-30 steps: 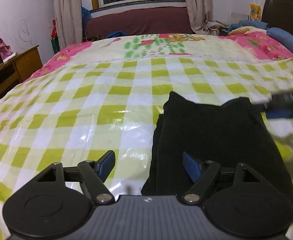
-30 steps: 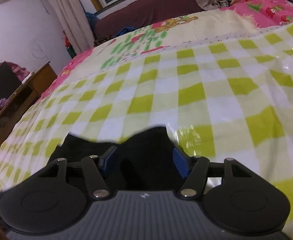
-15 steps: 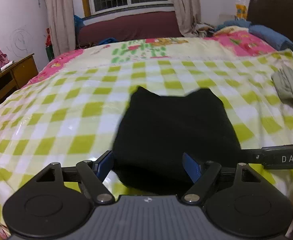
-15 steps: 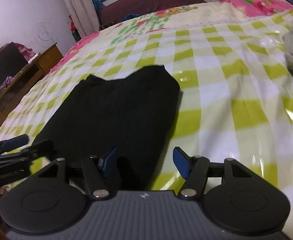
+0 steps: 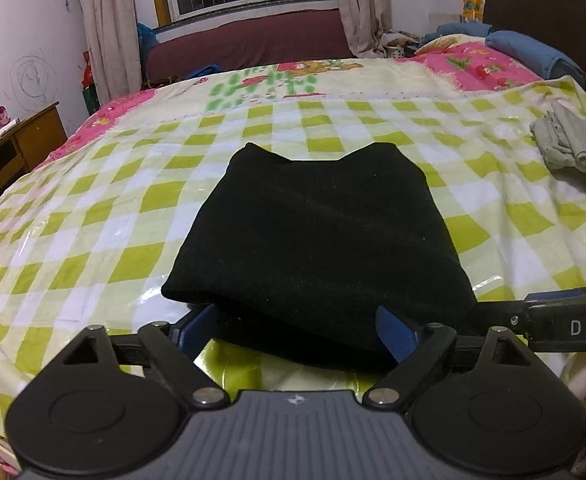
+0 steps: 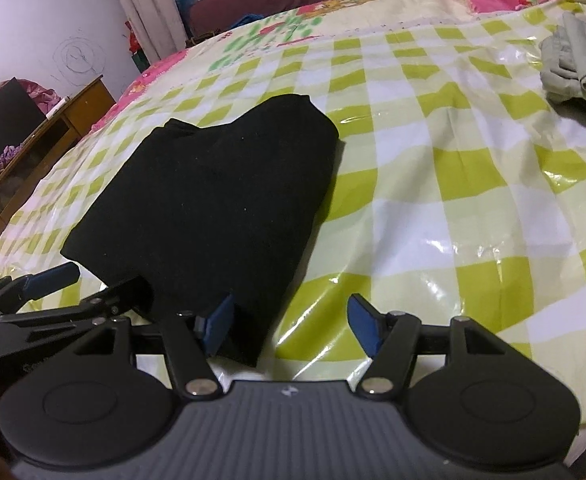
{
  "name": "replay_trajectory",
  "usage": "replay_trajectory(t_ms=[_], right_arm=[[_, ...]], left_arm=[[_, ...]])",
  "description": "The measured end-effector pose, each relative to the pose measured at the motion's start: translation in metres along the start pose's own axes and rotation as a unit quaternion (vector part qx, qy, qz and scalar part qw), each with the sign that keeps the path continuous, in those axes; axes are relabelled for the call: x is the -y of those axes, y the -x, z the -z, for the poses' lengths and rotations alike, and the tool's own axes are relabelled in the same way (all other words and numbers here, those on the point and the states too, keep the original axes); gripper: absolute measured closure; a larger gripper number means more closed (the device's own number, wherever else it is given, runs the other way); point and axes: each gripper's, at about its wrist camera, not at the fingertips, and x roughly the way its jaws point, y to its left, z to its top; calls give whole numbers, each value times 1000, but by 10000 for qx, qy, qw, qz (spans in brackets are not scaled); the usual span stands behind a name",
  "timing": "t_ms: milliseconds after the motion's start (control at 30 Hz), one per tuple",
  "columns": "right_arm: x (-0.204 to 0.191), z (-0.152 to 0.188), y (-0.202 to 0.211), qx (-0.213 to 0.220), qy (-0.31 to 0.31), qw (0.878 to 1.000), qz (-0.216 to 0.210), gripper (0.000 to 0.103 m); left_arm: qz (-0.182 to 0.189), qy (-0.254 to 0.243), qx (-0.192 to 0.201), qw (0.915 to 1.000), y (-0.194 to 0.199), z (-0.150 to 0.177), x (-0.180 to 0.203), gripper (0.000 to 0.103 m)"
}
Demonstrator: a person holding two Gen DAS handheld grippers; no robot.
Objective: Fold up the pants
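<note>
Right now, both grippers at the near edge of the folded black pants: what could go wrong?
1. The left hand-held gripper and right hand-held gripper sit close together; they could collide.
2. The black pants lie on a glossy checked cover; a push may slide the fold apart.
3. Open jaws could snag the pants' edge when withdrawing.

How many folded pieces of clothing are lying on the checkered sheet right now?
2. The black pants lie folded near the bed's front edge, just ahead of both grippers. A grey-green folded garment lies at the far right; it is partly cut off, so more may be hidden.
</note>
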Motion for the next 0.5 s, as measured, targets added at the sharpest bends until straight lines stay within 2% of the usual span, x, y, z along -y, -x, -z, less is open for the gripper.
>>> replay_trajectory(t_ms=[500], right_arm=[[-2, 6, -7, -153, 24, 9999, -63, 35]], left_arm=[[-49, -64, -34, 10000, -2, 0, 0, 0]])
